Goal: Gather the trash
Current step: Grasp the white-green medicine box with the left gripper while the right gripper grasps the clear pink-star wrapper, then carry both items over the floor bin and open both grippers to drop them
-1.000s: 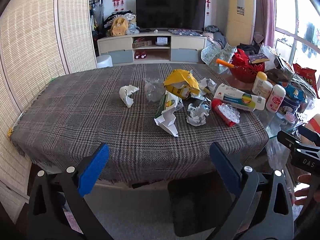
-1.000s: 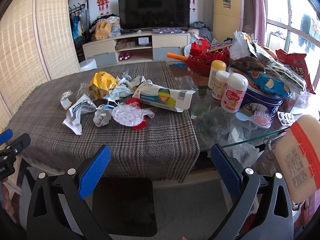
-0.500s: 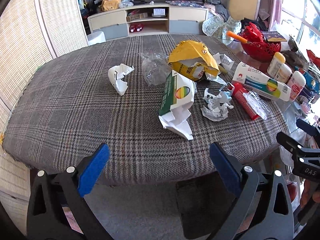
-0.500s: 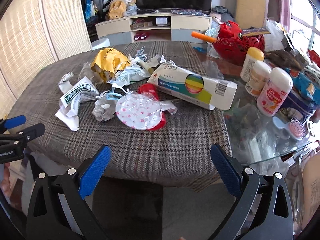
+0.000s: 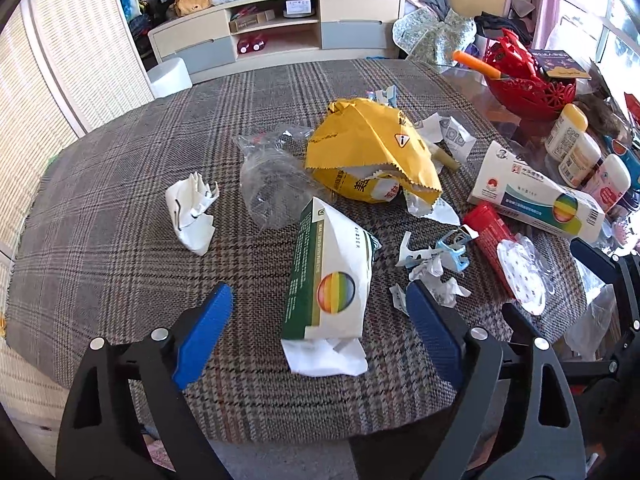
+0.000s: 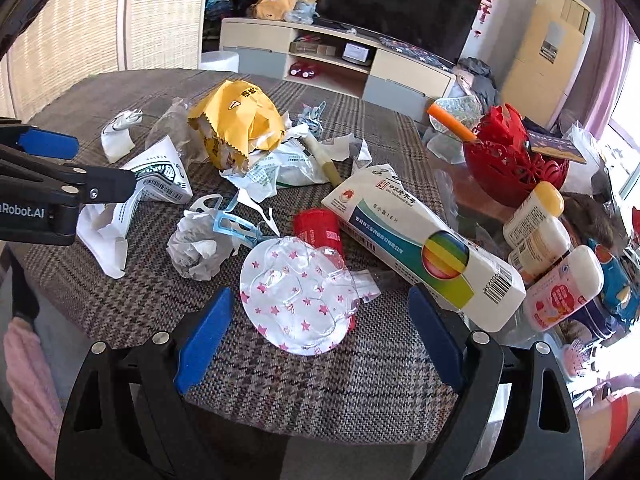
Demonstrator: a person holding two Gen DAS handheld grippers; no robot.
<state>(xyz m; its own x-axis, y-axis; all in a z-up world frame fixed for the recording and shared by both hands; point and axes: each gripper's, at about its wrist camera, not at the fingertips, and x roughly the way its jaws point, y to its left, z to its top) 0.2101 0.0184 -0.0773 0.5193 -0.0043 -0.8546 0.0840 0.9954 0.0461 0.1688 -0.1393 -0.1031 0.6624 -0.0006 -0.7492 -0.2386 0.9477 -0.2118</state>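
Note:
Trash lies on the plaid tablecloth (image 5: 100,240). In the left wrist view a crushed green-and-white box (image 5: 332,276) sits just ahead of my open, empty left gripper (image 5: 320,324). Further off are a yellow bag (image 5: 372,152), a clear plastic bag (image 5: 272,184) and a crumpled white scrap (image 5: 192,212). In the right wrist view my open, empty right gripper (image 6: 316,328) is just before a star-printed clear blister (image 6: 300,296) on a red packet (image 6: 316,224). Crumpled paper (image 6: 196,248) and a long white box (image 6: 424,244) flank it. The left gripper (image 6: 60,172) shows at left.
A red basket (image 6: 516,164), several bottles (image 6: 536,232) and snack bags crowd the glass table end at right. A TV cabinet (image 5: 280,28) stands behind the table, and a woven screen (image 5: 60,60) stands at left. The table's near edge is below both grippers.
Both grippers have moved forward and lower over the table, so the trash looks much closer. Both stay open and empty.

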